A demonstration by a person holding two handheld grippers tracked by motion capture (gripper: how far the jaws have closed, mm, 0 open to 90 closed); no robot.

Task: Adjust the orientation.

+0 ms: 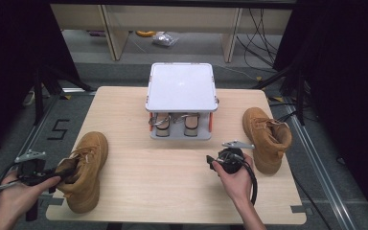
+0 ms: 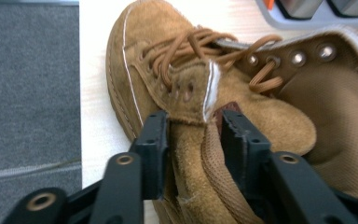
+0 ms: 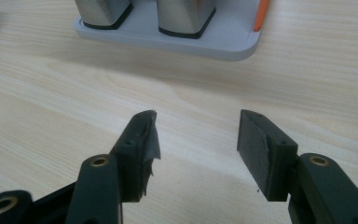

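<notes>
A tan suede boot (image 1: pixel 87 165) lies at the table's front left, toe pointing away from me. My left gripper (image 1: pixel 60 175) comes in from its heel end. In the left gripper view the boot (image 2: pixel 154 28) shows its laces, and the gripper (image 2: pixel 193 126) has its two jaws on either side of the upturned tongue (image 2: pixel 191 88), pads against the suede and the mesh lining. A second tan boot (image 1: pixel 263 136) lies at the right. My right gripper (image 1: pixel 212 160) hovers over bare wood left of that boot; its jaws (image 3: pixel 196 135) stand open with nothing between them.
A grey stand with a white top plate (image 1: pixel 181 86) sits at the table's middle back, and two metal blocks stand on its base (image 3: pixel 168 39). Grey floor mat with a "5" mark (image 1: pixel 57 128) lies left of the table. Cables trail at the back right.
</notes>
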